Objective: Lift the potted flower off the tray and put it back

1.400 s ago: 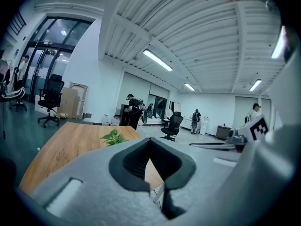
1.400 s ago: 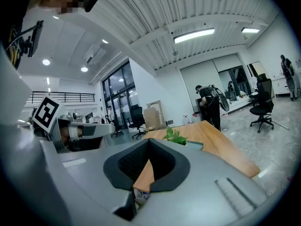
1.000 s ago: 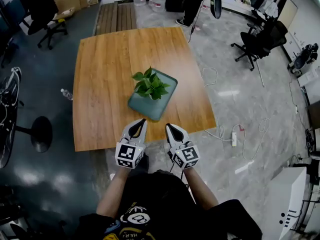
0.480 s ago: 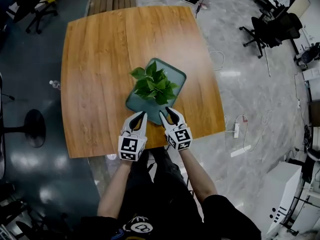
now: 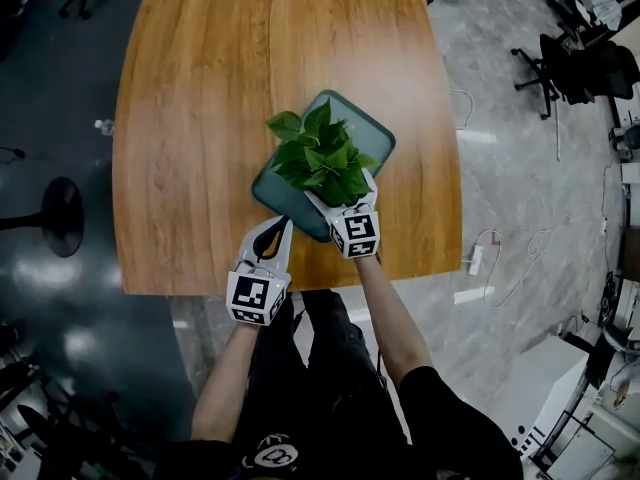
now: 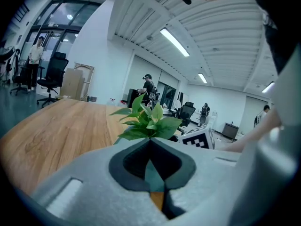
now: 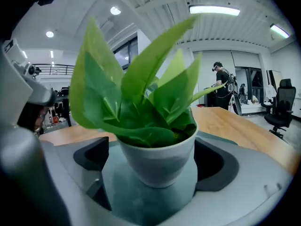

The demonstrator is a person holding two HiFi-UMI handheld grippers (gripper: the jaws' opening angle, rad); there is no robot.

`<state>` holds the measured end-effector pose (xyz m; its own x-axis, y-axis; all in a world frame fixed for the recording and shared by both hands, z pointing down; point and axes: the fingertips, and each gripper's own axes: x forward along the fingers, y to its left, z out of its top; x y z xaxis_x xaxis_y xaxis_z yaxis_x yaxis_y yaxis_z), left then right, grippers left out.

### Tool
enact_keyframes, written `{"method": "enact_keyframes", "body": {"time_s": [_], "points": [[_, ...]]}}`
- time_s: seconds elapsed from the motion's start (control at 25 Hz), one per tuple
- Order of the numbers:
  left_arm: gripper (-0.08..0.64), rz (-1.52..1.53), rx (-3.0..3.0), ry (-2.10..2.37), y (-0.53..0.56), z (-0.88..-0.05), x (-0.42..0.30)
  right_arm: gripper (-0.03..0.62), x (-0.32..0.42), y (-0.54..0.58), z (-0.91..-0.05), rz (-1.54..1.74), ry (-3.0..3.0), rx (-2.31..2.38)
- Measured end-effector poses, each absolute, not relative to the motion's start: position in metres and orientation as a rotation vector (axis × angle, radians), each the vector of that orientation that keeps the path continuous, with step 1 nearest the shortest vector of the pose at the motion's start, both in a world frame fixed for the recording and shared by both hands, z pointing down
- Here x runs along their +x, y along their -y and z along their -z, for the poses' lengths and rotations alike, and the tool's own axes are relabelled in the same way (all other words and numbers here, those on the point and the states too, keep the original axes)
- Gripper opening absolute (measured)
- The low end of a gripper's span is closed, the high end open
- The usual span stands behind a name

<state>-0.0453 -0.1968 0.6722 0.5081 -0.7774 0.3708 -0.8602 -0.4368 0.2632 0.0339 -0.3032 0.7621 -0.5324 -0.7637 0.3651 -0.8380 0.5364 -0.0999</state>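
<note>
Green-leaved, the potted flower [image 5: 325, 158] is seen on the tray [image 5: 372, 128], flanked by the right gripper's [image 5: 340, 192] jaws, just opened wide and not pressed against it. The left gripper's [image 5: 282, 224] jaws are shut, empty, just beside the tray.

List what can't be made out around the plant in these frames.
- White round pot: in the head view, hidden under its green leaves.
- Dark green rounded tray: near corner in the head view covered by the right gripper, whose jaws have just been opening, pot between them.
- Left gripper view: pot hidden behind the shut left gripper; only leaves show.
- Small object on the floor, head view: too small to identify.
</note>
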Motion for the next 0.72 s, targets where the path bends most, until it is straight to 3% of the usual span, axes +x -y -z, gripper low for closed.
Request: {"method": "enact_keyframes", "body": {"time_s": [0.44, 0.72], "points": [[-0.003, -0.248, 2.301, 1.397, 0.198, -0.666, -0.065, 0.526, 0.021, 0.337, -0.754, -0.358, 2.533, 1.425], [-0.003, -0.244, 2.314, 1.428, 0.205, -0.642, -0.074, 0.525, 0.017, 0.325, -0.694, -0.301, 2.629, 1.418]]}}
